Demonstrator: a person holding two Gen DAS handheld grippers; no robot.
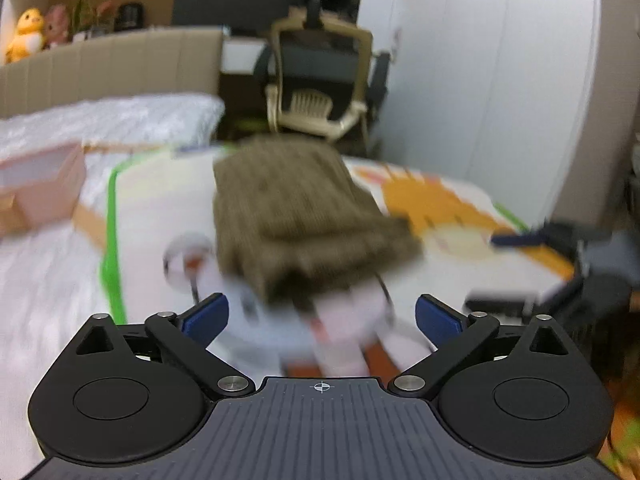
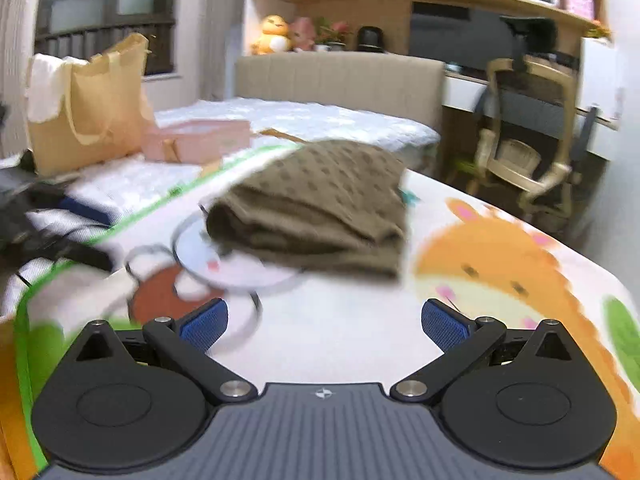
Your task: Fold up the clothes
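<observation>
**Folded brown garment on the cartoon mat, both hand-held grippers spread and empty**

The folded garment [image 1: 296, 216] [image 2: 320, 208], olive-brown knit with a dotted texture, lies in a thick stack on the cartoon-printed mat [image 1: 160, 208] [image 2: 352, 320] that covers the bed. In the left wrist view its long axis runs away from the camera toward the office chair, with the layered, thicker end nearest the camera. In the right wrist view the same stack sits crosswise, its layered folds facing the camera and the left. Both views are motion-blurred; no writing or label can be read anywhere.

The left hand-held gripper [image 1: 322, 316] has its blue pads [image 1: 206, 316] wide apart with nothing between them, just short of the garment's near end. The right hand-held gripper [image 2: 324, 322] is likewise spread and empty, its pads [image 2: 204, 324] apart from the garment, over bare mat.

From the left in the right wrist view: a tan tote bag [image 2: 88, 112], a pink box [image 2: 196, 140], the white quilted bed [image 2: 304, 118] with a beige padded headboard [image 2: 340, 76], plush toys [image 2: 276, 34] on the ledge behind it, then the cream-framed office chair [image 2: 528, 136] at a desk below wooden shelves. The mat shows a green border and an orange cartoon animal [image 2: 500, 264] right of the garment.
</observation>
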